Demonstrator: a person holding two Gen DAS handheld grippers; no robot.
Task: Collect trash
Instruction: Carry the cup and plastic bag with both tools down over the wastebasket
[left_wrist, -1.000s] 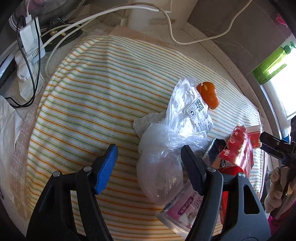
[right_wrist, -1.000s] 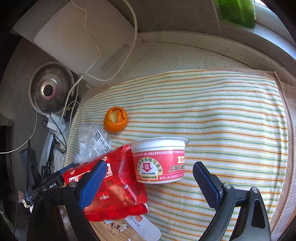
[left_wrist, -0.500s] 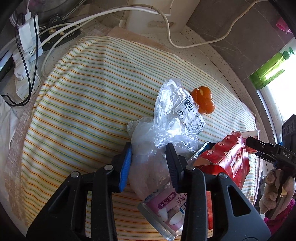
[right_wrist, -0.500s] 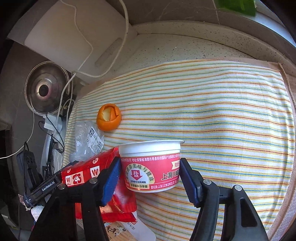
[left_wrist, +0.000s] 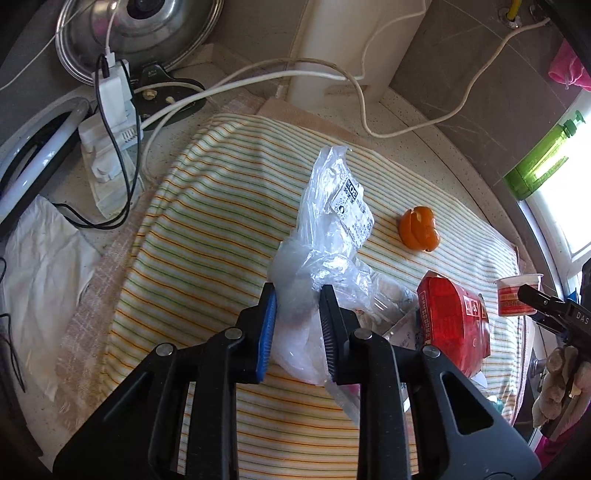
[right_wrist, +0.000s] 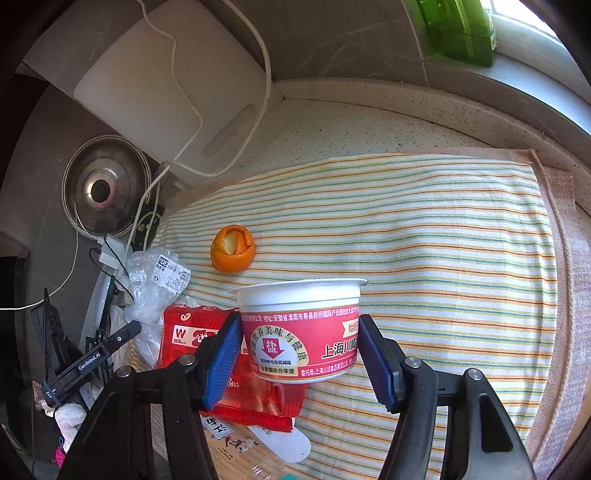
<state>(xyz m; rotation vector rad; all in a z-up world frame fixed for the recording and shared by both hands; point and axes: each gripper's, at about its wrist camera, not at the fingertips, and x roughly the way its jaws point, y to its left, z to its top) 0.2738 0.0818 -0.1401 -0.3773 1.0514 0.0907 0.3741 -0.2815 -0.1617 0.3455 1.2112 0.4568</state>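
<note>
My left gripper (left_wrist: 297, 314) is shut on a crumpled clear plastic bag (left_wrist: 325, 236) and holds it just above the striped cloth (left_wrist: 207, 229). My right gripper (right_wrist: 299, 343) is shut on a red and white plastic cup (right_wrist: 301, 328), which stands upright and seems lifted a little off the cloth (right_wrist: 424, 229). The cup also shows at the right of the left wrist view (left_wrist: 517, 291). A red snack packet (left_wrist: 454, 321) lies beside the bag, and an orange peel (left_wrist: 419, 229) lies further back. The red packet (right_wrist: 184, 332) and peel (right_wrist: 232, 249) also show in the right wrist view.
White cables (left_wrist: 258, 77), a charger and power strip (left_wrist: 110, 110) and a steel pot lid (left_wrist: 136, 33) lie at the back left. A white cutting board (right_wrist: 173, 99) leans on the wall. A green bottle (left_wrist: 539, 158) stands by the window. White paper (left_wrist: 40, 258) lies left of the cloth.
Both grippers have closed: the left on the plastic bag, the right on the cup. Both have since drawn their loads up and back from the cloth a little.
</note>
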